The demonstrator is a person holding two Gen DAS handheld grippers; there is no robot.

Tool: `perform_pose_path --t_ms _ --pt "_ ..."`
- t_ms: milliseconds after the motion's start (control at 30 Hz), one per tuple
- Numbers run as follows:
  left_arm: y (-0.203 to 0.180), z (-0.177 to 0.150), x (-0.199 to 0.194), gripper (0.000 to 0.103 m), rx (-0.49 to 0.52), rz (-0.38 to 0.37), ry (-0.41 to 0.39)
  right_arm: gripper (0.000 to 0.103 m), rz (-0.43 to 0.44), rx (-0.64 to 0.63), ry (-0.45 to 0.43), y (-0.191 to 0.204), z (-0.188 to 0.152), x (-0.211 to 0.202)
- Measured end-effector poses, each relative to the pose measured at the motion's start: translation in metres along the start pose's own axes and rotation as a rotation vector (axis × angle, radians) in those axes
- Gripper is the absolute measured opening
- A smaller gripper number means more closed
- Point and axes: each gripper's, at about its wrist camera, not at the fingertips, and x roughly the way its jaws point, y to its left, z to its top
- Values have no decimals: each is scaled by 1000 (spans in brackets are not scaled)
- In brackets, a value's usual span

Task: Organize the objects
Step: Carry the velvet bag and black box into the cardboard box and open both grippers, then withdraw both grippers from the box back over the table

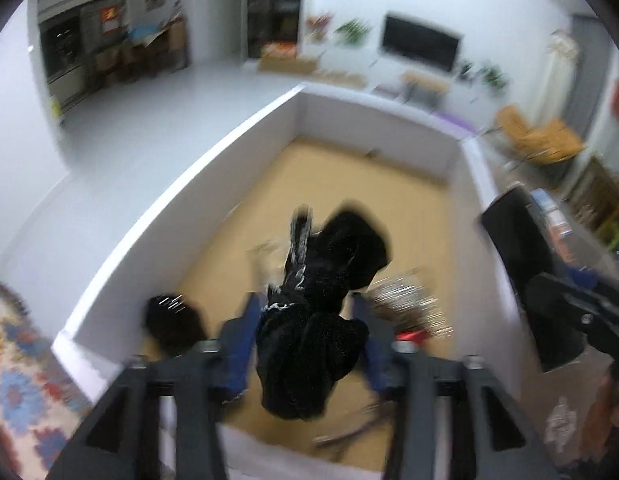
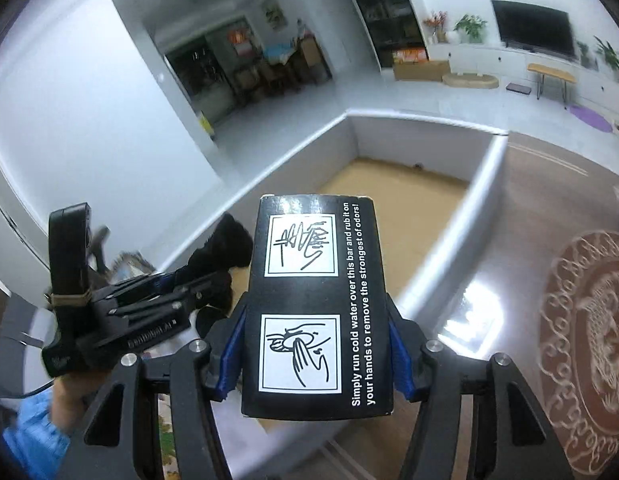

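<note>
White-walled bin [image 1: 157, 240] with a tan floor: the collecting place, mostly bare at its far end, a few things lying at the near end.

Black box [image 2: 313, 304], printed with hand-washing pictures and white lettering: held in the right claw [image 2: 315, 302], roughly half open, blue pads flat against both long sides. Position: in the air over the near rim of the bin, not yet put down.

Black sparkly cloth [image 1: 309, 344], bunched: hangs between the pads of the left claw [image 1: 305, 300], above the near part of the bin floor. That claw stands about half open; blur hides whether its pads press the cloth or have let it go.

Already in the bin: silvery glittering item [image 1: 405, 300], black lump [image 1: 173, 320] by the left wall, small red item [image 1: 409, 336]; all too blurred to name.

Progress, as judged: sorting is part done. Several items are binned, and both the cloth and the box are at the point of delivery. Left to do: setting both down inside. Any further items outside the bin are not visible.
</note>
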Motion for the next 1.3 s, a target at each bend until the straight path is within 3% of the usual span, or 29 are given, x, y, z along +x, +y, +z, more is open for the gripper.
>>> perform_pose_path --t_ms 33,67,133,200,367,467,633,933,1033,1167,1300 --pt "4 -1 6 75 -11 44 14 83 -5 0 22 4 2 9" --pt "9 -3 9 81 -30 84 20 85 -16 2 34 6 2 15" --pt "16 -7 13 81 -60 99 23 86 -43 13 30 5 2 17" --pt "20 -11 14 81 -87 80 18 90 -45 27 6 -2 -2 9" --pt "13 -16 5 82 -107 33 -38 96 -159 85 -60 -48 -20 -20" --pt "1 -28 -8 82 -95 24 -68 96 -252 170 -79 -96 -39 -35" --pt "-24 -20 -30 82 -88 -43 -115 96 -408 249 -83 -168 -80 -65" --pt "-121 -21 -71 83 72 -225 -192 96 -703 347 -10 -283 -179 -125" --pt "-160 -25 -79 90 133 -294 -197 96 -751 391 -5 -310 -200 -139" --pt "-217 -40 -72 95 222 -382 -151 98 -774 426 -22 -332 -208 -153" --pt "-264 -58 -45 95 307 -404 -72 98 -801 410 -16 -345 -210 -167"
